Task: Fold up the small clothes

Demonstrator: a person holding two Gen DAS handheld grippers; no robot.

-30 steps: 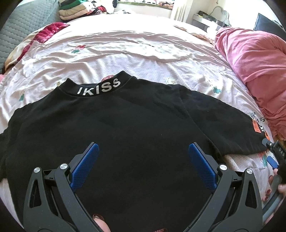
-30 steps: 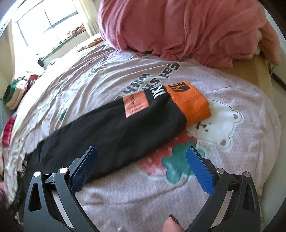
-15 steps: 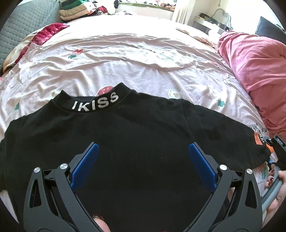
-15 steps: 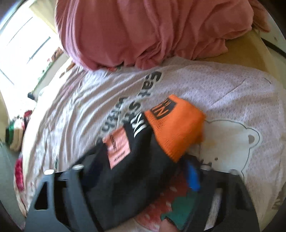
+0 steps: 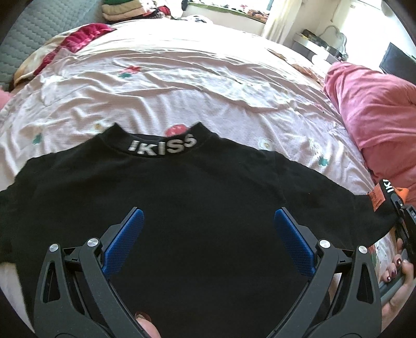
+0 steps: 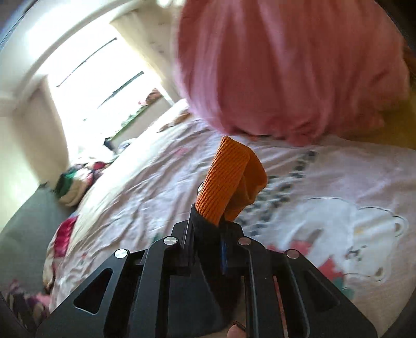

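A small black top (image 5: 197, 208) with "IKISS" on its collar (image 5: 162, 148) lies flat on the bed, collar pointing away. My left gripper (image 5: 208, 228) hovers open over the middle of its body, nothing between the blue pads (image 5: 292, 239). The right sleeve stretches to the right edge, where my right gripper (image 5: 401, 208) pinches its end. In the right wrist view that gripper (image 6: 206, 234) is shut on the sleeve, just behind the orange ribbed cuff (image 6: 228, 182), which sticks up out of the jaws above the sheet.
The pale pink printed bedsheet (image 5: 195, 78) spreads beyond the top. A pink bundle of bedding (image 5: 377, 109) sits at the right, close behind the lifted cuff (image 6: 286, 65). Folded clothes (image 5: 124, 13) are stacked at the far edge. A hand (image 5: 397, 280) holds the right gripper.
My right gripper closed on the sleeve end and lifted it off the sheet, tipping upward. The left gripper drew back a little, so the collar sits lower in its view.
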